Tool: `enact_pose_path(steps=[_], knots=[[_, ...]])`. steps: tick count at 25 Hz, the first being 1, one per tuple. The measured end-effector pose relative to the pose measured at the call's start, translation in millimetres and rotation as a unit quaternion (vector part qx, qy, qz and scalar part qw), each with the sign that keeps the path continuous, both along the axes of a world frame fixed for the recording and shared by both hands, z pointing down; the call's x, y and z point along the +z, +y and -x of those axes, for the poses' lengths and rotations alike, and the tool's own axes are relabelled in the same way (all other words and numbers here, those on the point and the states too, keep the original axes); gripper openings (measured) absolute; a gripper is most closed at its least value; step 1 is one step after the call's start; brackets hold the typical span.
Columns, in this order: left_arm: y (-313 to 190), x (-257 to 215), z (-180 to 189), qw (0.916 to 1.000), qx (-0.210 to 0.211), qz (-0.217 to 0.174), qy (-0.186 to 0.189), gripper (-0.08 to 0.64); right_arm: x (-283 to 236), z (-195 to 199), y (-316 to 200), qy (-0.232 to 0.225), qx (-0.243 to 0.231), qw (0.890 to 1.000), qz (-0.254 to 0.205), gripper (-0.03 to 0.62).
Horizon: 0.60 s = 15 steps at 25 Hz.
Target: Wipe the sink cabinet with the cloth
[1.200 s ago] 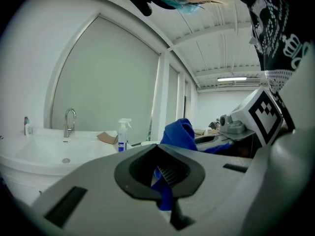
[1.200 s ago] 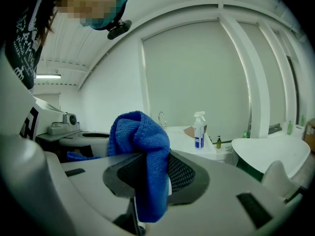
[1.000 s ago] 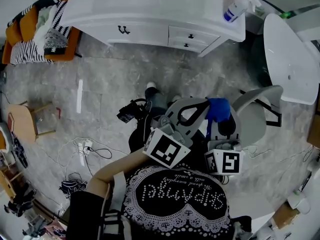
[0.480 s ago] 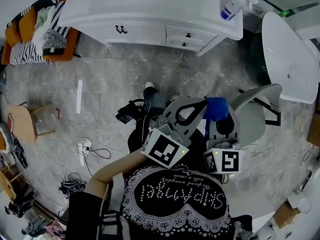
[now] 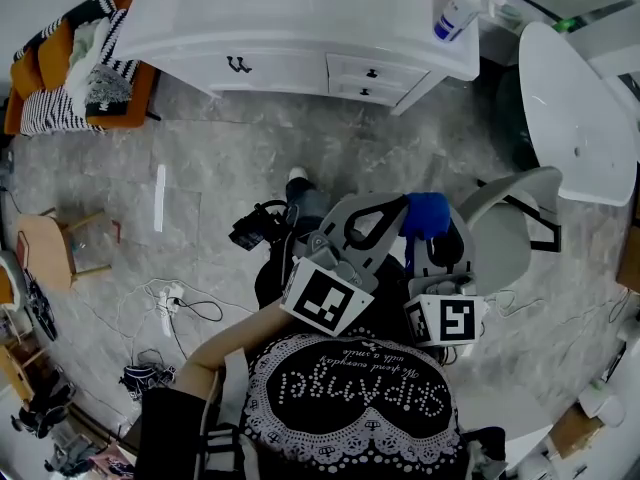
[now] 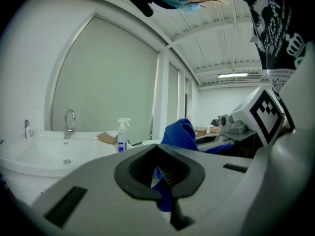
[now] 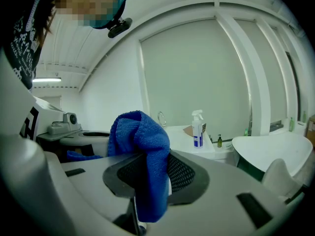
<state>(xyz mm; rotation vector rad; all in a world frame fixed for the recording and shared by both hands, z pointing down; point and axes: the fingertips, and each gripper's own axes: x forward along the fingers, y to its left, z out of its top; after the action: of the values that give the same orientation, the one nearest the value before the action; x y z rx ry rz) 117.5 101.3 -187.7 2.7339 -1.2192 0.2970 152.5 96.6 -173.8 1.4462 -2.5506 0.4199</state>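
The white sink cabinet (image 5: 300, 28) stands across the grey floor, well ahead of me, with drawers on its front. I hold both grippers close to my body, tips together. A blue cloth (image 5: 428, 216) bunches up where they meet. My left gripper (image 5: 400, 208) is shut, with a strip of the cloth (image 6: 165, 195) hanging through its jaws (image 6: 162, 181). The right gripper (image 5: 445, 230) is shut on the cloth (image 7: 140, 136), which drapes over and down between its jaws (image 7: 147, 181). The sink (image 6: 49, 151) and its faucet (image 6: 70, 122) show in the left gripper view.
A spray bottle (image 5: 455, 13) stands on the cabinet's right end. A white tub (image 5: 575, 118) is at the right. A chair with striped fabric (image 5: 80, 68) stands left of the cabinet. A wooden stool (image 5: 60, 248) and loose cables (image 5: 175, 303) lie on the floor at left.
The cabinet has drifted slightly upward in the head view. Both grippers keep the cloth between them, nearly unmoved.
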Motion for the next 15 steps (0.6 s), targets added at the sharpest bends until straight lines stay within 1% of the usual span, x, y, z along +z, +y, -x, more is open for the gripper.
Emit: enact_pose_path(steps=[9, 15], knots=[[-4.5, 3.4, 2.8, 0.9999, -0.005, 0.01, -0.006, 0.003, 1.9, 3.5, -6.0, -0.008, -0.002, 1.0, 0.008, 0.115], [-3.4, 6.2, 4.0, 0.9999, -0.003, 0.013, -0.003, 0.003, 4.2, 4.1, -5.1, 0.0, -0.003, 1.0, 0.007, 0.115]])
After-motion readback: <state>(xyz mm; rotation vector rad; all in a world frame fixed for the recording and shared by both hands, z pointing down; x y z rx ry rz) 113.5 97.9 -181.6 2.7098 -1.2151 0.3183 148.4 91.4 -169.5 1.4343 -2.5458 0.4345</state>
